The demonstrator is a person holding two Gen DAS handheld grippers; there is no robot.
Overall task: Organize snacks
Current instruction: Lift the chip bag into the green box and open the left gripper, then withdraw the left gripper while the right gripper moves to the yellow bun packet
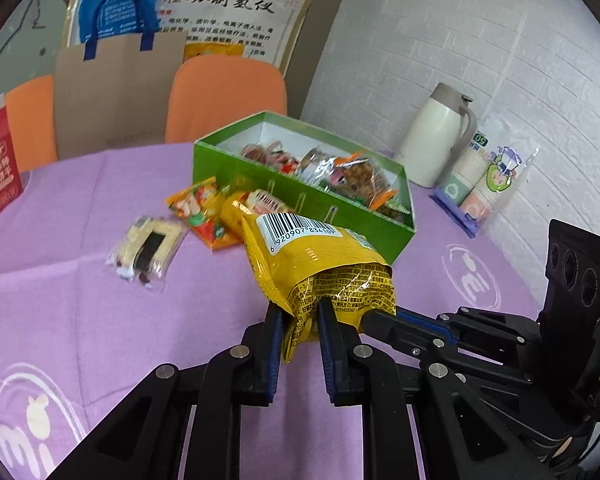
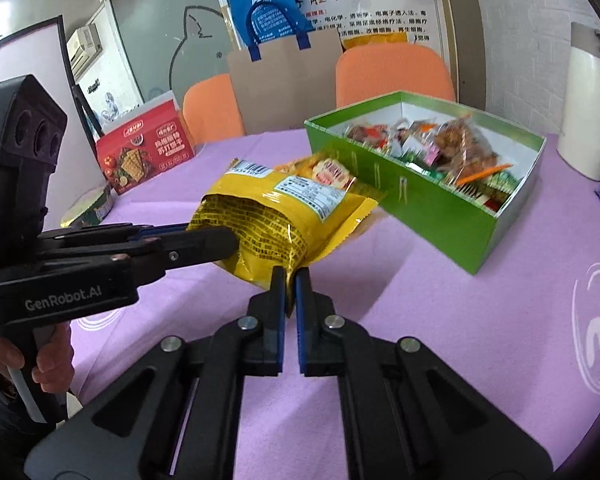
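Gripped by both tools: left gripper (image 1: pixel 298 312) and right gripper (image 2: pixel 290 280), each clamped tight on the near edge of one yellow snack bag (image 1: pixel 320 256), held above the purple tablecloth (image 1: pixel 60 300). Step in hand, likely: carrying it to the green box (image 1: pixel 300 204) just beyond. Next: lift over the wall, release. Loose on the cloth: one orange packet (image 1: pixel 198 210), one clear-wrapped cracker pack (image 1: pixel 148 250).

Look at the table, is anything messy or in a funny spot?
Yes. The yellow snack bag hangs crumpled in the air, pinched by both the left gripper and the right gripper. Several snack packets lie loose on the purple tablecloth beside the green box, not inside it.
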